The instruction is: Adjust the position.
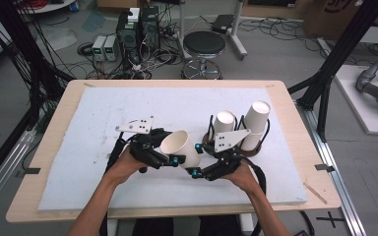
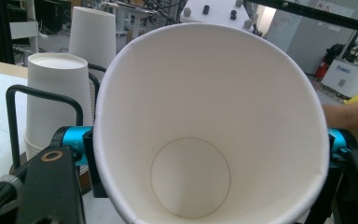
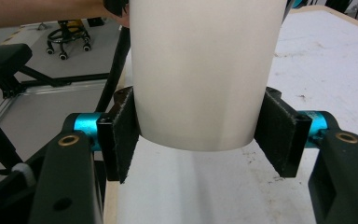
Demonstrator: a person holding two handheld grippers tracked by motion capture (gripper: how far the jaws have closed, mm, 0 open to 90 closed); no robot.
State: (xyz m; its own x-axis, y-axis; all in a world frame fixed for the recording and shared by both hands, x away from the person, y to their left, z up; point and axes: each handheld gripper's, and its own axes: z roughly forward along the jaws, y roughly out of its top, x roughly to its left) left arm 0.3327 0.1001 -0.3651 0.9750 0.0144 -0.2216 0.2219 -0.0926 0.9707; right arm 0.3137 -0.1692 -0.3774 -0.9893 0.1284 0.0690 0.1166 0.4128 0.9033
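You grip one paper cup [image 1: 181, 147] with both tongs: left gripper [image 1: 170, 158] at its rim, right gripper [image 1: 198, 169] at its base. Mid-handover; next, release one side.

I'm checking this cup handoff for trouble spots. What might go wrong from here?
The paper cup is clamped by both the left gripper and the right gripper; pulling apart may crush or tear it. The rim already looks squeezed oval. The cup stacks in the black wire holder stand close behind and might get knocked.
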